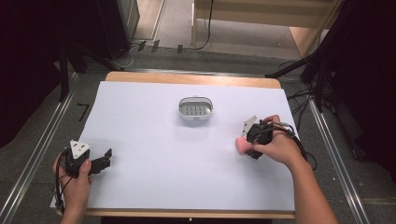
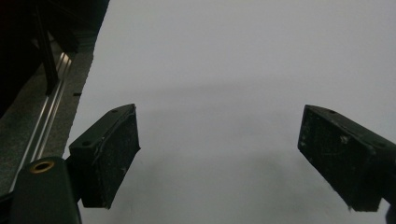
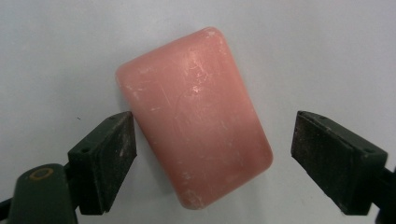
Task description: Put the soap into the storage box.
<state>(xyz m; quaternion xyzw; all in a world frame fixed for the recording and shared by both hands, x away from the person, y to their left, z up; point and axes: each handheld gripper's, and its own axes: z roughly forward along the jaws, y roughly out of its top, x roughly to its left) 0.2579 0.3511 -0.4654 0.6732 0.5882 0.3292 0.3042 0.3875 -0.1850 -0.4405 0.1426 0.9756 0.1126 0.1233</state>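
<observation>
One pink soap bar (image 3: 194, 116), rounded-cornered, waxy and scuffed with pale scratches, lies flat on the white sheet (image 1: 154, 163) at about 4 o'clock from the soap dish (image 1: 195, 108), well apart from it. Your right gripper (image 3: 215, 158) straddles the bar with its jaws spread wide: the left pad (image 3: 112, 158) sits just beside, perhaps touching, the bar's long edge, while the other stands off with white sheet showing between. The bar lies skewed to the jaws, so turn your wrist until the pads face the two long flat sides squarely, then close slowly; the surface looks slick, and a corner grip would likely let it squirt out. Centre the pads on the bar's middle, low enough to catch the full side. The dish is white plastic, oval, with a ribbed grey insert, at 12 o'clock on the table. Your left gripper (image 1: 100, 161) rests at 8 o'clock, jaws apart, holding nothing over bare sheet.
</observation>
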